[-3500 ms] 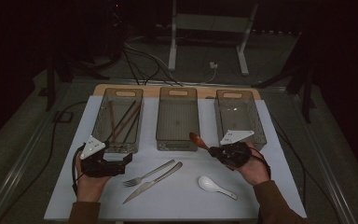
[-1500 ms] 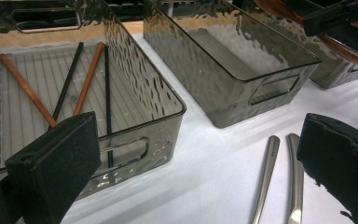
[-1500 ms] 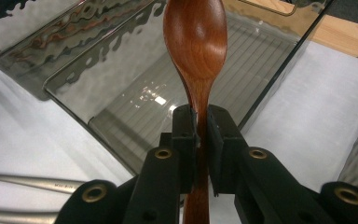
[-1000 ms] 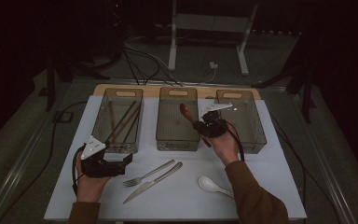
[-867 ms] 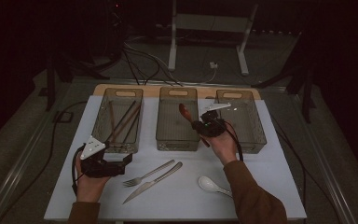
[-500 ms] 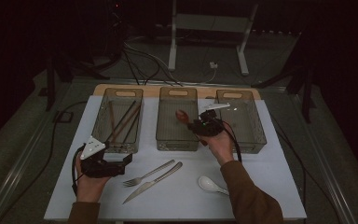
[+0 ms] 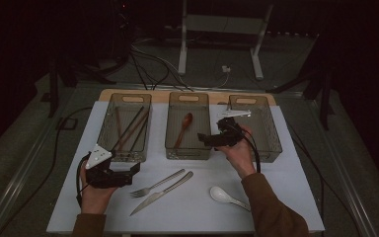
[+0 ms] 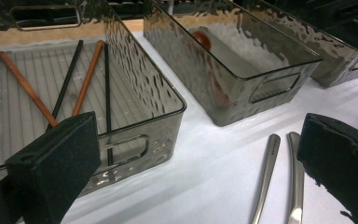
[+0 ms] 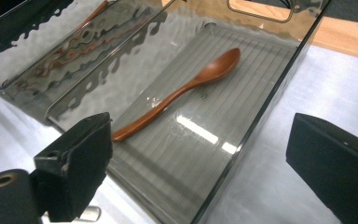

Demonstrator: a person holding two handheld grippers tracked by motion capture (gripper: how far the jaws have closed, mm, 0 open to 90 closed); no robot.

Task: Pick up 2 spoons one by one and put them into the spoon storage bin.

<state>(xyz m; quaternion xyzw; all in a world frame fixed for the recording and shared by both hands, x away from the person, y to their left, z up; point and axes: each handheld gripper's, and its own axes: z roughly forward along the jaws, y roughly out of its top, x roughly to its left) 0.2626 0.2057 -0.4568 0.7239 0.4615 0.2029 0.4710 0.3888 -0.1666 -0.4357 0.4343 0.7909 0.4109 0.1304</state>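
Wooden spoon [image 7: 183, 129] lies flat on the ribbed floor of the middle bin [image 7: 188, 150], bowl toward the top of the frame and handle pointing down toward the near wall. In the right gripper view the same spoon [image 9: 182, 90] lies slantwise across the upper middle, free of any grip. The right gripper [image 7: 208, 139] hangs at the bin's right wall, just right of centre in the high view; its fingers [image 9: 79, 161] have just been opening and now stand wide with nothing between them. At lower left, the left gripper [image 7: 131, 174] rests on the white table [image 7: 286, 197], its fingers [image 8: 58, 163] spread wide and empty. Chopsticks [image 7: 128, 131] lie in the left bin [image 7: 106, 128]. Below centre, a fork [image 7: 155, 183] and knife [image 7: 162, 192] lie side by side, with a white spoon [image 7: 227, 196] to their right.
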